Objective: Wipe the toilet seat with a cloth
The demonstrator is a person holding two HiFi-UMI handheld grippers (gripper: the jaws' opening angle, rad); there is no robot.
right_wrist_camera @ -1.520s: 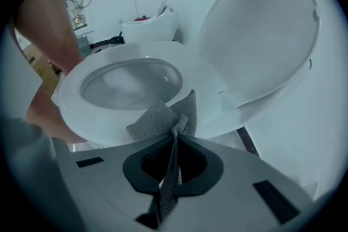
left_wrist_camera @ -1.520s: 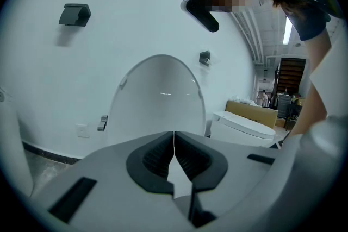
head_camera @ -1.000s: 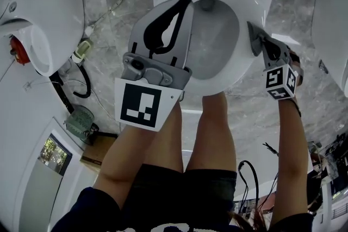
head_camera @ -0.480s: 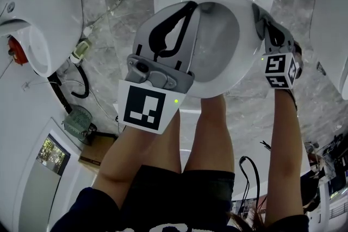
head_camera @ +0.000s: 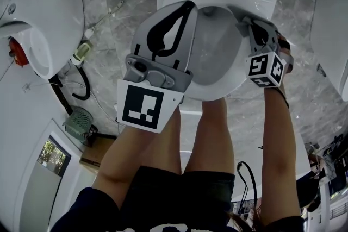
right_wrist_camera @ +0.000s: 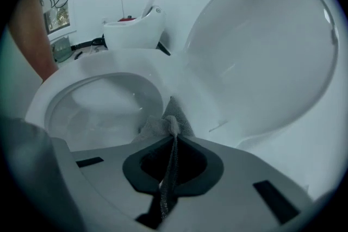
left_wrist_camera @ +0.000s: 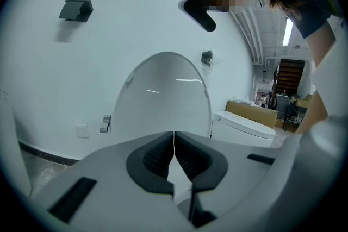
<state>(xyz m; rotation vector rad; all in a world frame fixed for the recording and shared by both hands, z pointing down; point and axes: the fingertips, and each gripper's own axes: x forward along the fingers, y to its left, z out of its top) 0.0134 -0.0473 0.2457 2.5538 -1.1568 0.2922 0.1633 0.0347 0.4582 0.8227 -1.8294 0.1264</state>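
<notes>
1. Right gripper (right_wrist_camera: 173, 137): jaws clamped on a grey cloth (right_wrist_camera: 166, 123). A strip of it runs down between the pads, and a small bunched tuft sticks out past the tips
2. The tuft sits at the toilet seat (right_wrist_camera: 103, 69), on the right rear stretch near the hinge, below the raised lid (right_wrist_camera: 266, 46). It looks to be touching the seat, but contact can't be confirmed
3. Left gripper (left_wrist_camera: 174, 144): jaws pressed together with nothing between them. It's held over the left side of the bowl (head_camera: 217, 46), clear of the seat, pointing at the lid
4. Cloth handling (judgement): light, thin, limp, mesh-like weave. It has no stiffness, so it'll fold and drag behind the tips. The short overhang is right, more would flop. It needs a firm pinch on a doubled fold, since drag on the seat will try to pull it out of the pads
5. Seat (judgement): hard, glossy, likely slick, so not much wiping force is needed. The ring is curved, so the gripper has to tilt to follow it. Pressing down is fine, but a sideways shove may rock the hinge
6. Step: probably wiping the right side of the ring. Can't tell how much is already done
</notes>
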